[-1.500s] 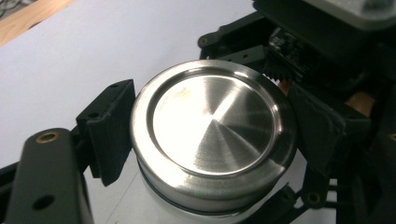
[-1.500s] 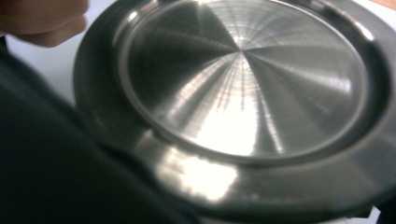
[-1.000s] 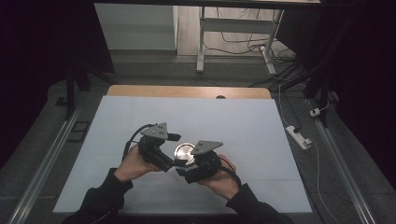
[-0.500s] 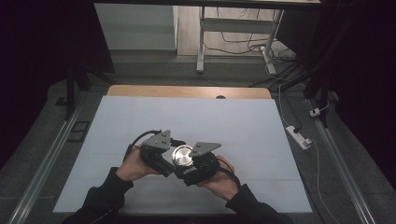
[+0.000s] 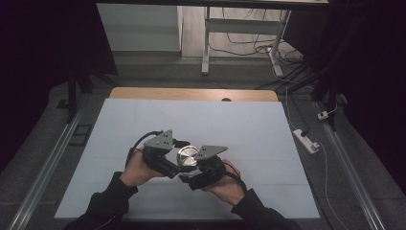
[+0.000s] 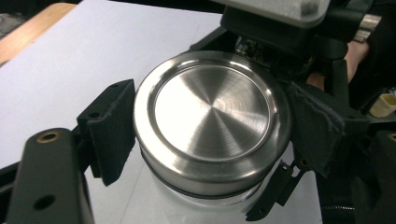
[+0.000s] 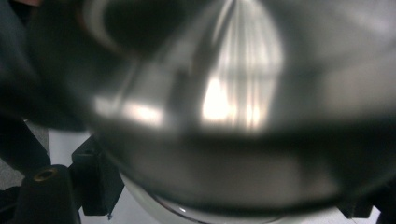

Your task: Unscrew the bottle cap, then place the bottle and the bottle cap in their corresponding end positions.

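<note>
Right tongs [image 5: 189,176] behind blurred lid [image 7: 224,107]

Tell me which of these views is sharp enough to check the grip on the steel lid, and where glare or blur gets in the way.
Left gripper view: sharp, the steel lid evenly lit with soft sheen, pads against its rim. Right gripper view: badly out of focus, the lid too close, with a bright glare streak. High view: dark surroundings, lit table, lid small and shiny.
</note>
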The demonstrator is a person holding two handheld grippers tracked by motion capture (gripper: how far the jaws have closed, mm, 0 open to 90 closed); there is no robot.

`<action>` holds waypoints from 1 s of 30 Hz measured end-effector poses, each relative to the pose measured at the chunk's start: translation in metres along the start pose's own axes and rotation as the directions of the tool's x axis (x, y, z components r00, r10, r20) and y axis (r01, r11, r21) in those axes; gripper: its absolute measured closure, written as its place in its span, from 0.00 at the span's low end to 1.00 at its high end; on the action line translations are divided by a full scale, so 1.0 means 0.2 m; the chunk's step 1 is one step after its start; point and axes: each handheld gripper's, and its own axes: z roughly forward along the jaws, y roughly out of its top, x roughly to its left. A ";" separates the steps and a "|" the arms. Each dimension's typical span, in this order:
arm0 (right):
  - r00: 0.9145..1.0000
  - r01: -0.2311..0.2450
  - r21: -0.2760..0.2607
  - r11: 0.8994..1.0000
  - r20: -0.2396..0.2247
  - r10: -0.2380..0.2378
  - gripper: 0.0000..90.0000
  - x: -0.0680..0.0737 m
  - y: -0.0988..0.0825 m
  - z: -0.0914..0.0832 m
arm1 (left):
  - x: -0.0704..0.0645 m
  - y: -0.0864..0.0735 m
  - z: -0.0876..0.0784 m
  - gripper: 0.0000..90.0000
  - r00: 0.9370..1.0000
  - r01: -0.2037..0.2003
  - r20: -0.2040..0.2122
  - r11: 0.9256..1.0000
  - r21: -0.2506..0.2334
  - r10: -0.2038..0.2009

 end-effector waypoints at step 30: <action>0.993 -0.058 -0.017 0.998 0.103 0.060 0.17 -0.19 0.01 -0.06 | -0.06 -0.05 -0.09 0.23 0.998 0.046 -0.034 0.999 -0.015 -0.047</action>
